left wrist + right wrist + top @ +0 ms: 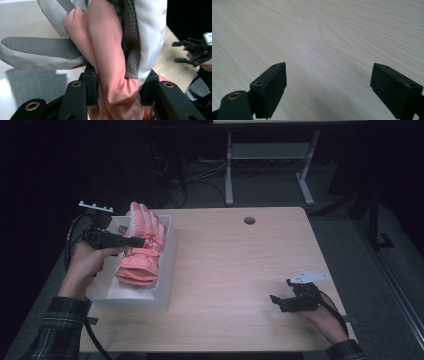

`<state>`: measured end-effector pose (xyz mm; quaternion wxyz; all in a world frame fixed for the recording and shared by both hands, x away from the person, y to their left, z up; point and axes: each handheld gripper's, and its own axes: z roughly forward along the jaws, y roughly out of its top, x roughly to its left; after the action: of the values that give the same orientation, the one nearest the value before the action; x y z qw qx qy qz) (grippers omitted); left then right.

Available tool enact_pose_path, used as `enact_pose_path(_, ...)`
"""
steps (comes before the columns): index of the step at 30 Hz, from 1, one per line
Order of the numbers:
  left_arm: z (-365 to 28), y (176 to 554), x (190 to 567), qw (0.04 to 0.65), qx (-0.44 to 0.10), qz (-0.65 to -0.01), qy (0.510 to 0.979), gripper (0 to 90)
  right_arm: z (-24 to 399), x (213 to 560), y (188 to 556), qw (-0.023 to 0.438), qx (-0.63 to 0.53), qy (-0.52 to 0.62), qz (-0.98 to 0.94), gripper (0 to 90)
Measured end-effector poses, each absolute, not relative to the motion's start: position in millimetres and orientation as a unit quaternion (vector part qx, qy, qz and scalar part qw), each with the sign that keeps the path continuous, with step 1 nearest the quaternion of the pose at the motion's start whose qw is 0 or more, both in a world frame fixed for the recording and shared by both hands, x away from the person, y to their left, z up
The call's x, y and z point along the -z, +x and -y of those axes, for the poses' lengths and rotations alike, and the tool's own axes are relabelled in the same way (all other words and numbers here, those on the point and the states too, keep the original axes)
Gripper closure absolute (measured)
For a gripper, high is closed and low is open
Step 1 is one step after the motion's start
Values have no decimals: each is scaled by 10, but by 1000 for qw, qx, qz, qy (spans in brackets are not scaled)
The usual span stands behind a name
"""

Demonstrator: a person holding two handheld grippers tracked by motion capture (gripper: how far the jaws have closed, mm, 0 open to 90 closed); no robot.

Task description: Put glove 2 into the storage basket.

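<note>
A padded pink glove point(141, 247) with grey palm patches hangs over the white box point(167, 265) at the table's left. My left gripper point(137, 241) is shut on the glove's middle, holding it above the box. In the left gripper view the pink and grey fabric point(112, 57) is squeezed between the two black jaws, and the glove's grey-padded thumb point(37, 50) sticks out to the left. My right gripper point(280, 301) rests low over the table near the front right edge, jaws wide open with bare wood between them point(328, 82).
The wooden table point(240, 270) has a round cable hole point(249, 220) near its far edge. A white desk frame point(270, 165) stands on the dark floor beyond. Black cables trail from both grippers.
</note>
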<state>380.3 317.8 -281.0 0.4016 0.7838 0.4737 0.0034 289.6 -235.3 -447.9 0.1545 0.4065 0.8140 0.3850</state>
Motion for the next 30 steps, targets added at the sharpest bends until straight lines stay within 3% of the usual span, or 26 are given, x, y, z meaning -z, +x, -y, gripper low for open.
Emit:
enact_pose_path(24,-3113,4185,3972,315,45,-506,802,561,2376,4464,2880,153,-387,410,-812,134)
enact_pose_path(28,-3125,4185,4015,322,43,-506,799,521,2367,4458,2877,152,-389,409,-812,134)
enact_pose_path(30,-3141,4186,4015,324,43,-509,796,437,2363,4459,2877,151,-389,408,-812,133)
